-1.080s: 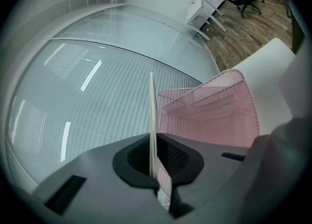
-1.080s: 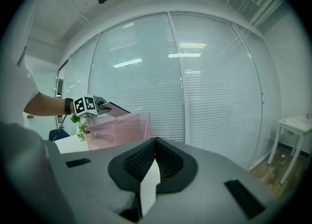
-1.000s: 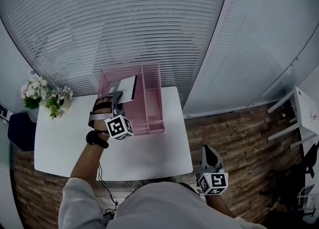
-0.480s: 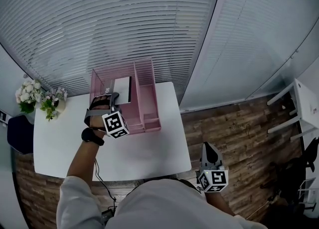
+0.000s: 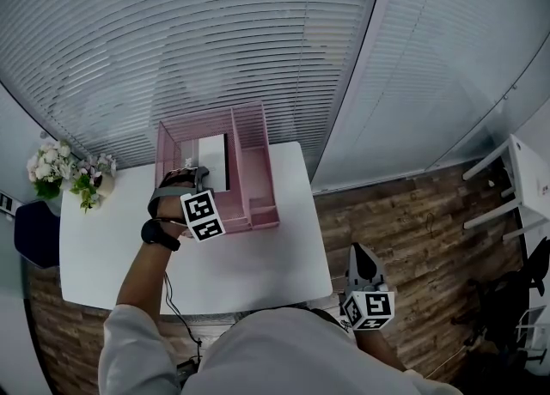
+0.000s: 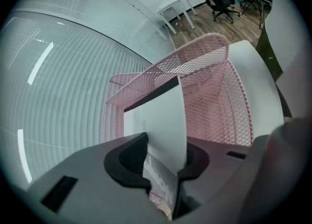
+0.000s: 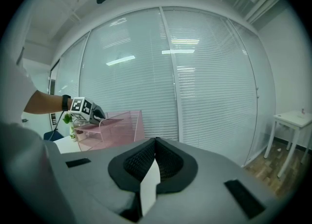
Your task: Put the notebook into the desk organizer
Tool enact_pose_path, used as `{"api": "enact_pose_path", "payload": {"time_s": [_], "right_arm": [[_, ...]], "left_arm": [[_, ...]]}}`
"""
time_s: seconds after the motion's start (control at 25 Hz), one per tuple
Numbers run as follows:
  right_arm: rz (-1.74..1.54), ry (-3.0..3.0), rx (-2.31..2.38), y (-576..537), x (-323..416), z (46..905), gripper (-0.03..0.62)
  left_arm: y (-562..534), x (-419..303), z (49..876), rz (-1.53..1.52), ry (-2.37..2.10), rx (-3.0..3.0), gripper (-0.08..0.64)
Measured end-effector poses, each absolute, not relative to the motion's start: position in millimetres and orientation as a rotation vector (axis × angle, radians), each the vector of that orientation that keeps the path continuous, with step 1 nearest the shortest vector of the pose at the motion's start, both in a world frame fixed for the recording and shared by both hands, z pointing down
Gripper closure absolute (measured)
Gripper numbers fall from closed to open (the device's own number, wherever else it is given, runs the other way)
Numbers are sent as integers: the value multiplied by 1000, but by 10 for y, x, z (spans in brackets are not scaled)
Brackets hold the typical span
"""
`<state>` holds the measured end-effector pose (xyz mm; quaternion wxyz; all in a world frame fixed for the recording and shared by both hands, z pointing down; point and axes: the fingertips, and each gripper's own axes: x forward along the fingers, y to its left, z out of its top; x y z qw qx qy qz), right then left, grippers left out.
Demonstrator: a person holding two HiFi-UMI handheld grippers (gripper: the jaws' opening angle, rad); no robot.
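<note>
The white notebook (image 5: 213, 160) with a dark spine stands in the left compartment of the pink wire-mesh desk organizer (image 5: 255, 180) at the back of the white table. My left gripper (image 5: 197, 171) is at the organizer's near edge. In the left gripper view the notebook (image 6: 163, 113) rises between the jaws, which are opening and stand apart around it, with the organizer (image 6: 217, 84) behind. My right gripper (image 5: 360, 258) hangs low off the table's right front, jaws shut (image 7: 154, 163) and empty. From there the organizer (image 7: 119, 125) and left gripper (image 7: 96, 114) show at the left.
A vase of flowers (image 5: 67, 170) stands at the table's (image 5: 258, 264) back left corner. A dark chair (image 5: 33, 228) is left of the table. Window blinds run behind the organizer. A small white table (image 5: 522, 189) stands at the right on the wooden floor.
The notebook was tilted above the organizer; now it stands lower inside the left compartment. My left gripper has drawn slightly back toward me. The right gripper has stayed put.
</note>
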<state>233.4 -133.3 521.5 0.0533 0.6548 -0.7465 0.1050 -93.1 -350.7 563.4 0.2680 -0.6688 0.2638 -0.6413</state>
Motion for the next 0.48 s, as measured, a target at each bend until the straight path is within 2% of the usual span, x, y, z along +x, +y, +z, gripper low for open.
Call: {"api": "enact_pose_path", "payload": {"time_s": [0.32,0.48], "right_arm": [[325,-2273,1989,-1410,2302,5210,580],[322,-2275,1989,-1420,2292,5210,580]], "left_arm": [[-3465,-946,5596,-1819,635,-1879,365],[-3431,-938,5603,-1843,604,-1894,353]]}}
